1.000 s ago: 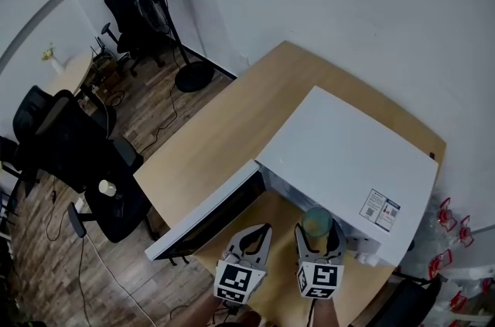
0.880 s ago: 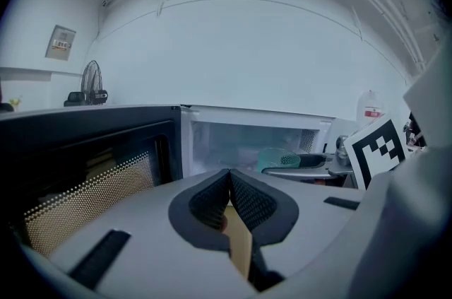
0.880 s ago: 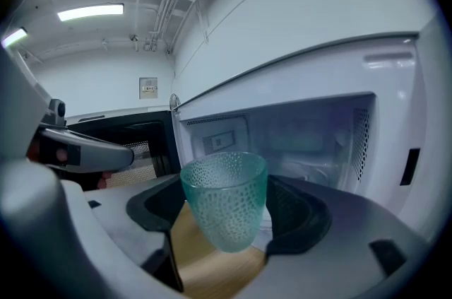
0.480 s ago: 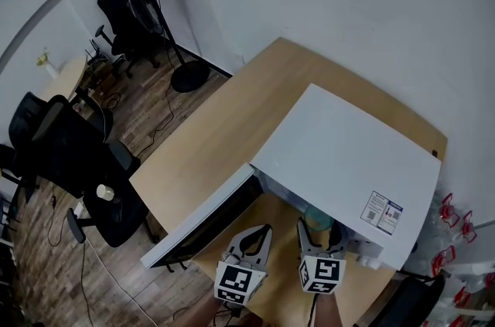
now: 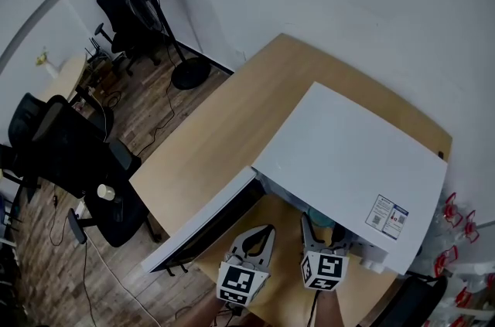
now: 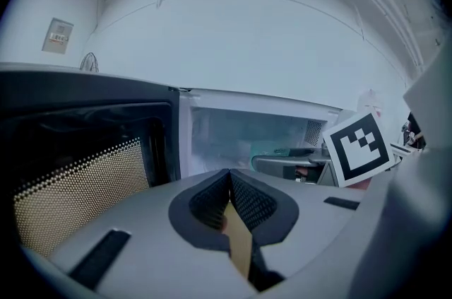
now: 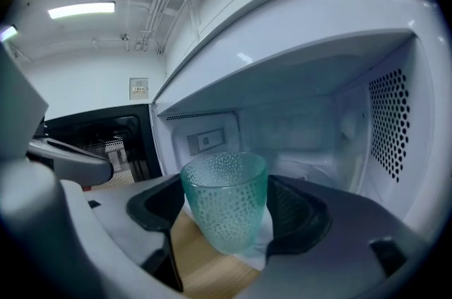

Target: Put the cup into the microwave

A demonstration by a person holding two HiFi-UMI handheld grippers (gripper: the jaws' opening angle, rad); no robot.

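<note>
Your right gripper (image 7: 227,218) clamps the cup (image 7: 224,198) at the microwave (image 5: 352,155) mouth; your left gripper (image 6: 229,200), at its 9 o'clock, sits closed, empty.

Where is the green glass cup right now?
The cup is clamped between the jaws of the right gripper, right at the mouth of the open microwave, at the head view's lower right.

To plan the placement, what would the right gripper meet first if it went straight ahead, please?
The right gripper, shut on the dimpled green glass cup, points into the open white microwave; the way looks free until the cavity's rear wall, though depth is unclear.
</note>
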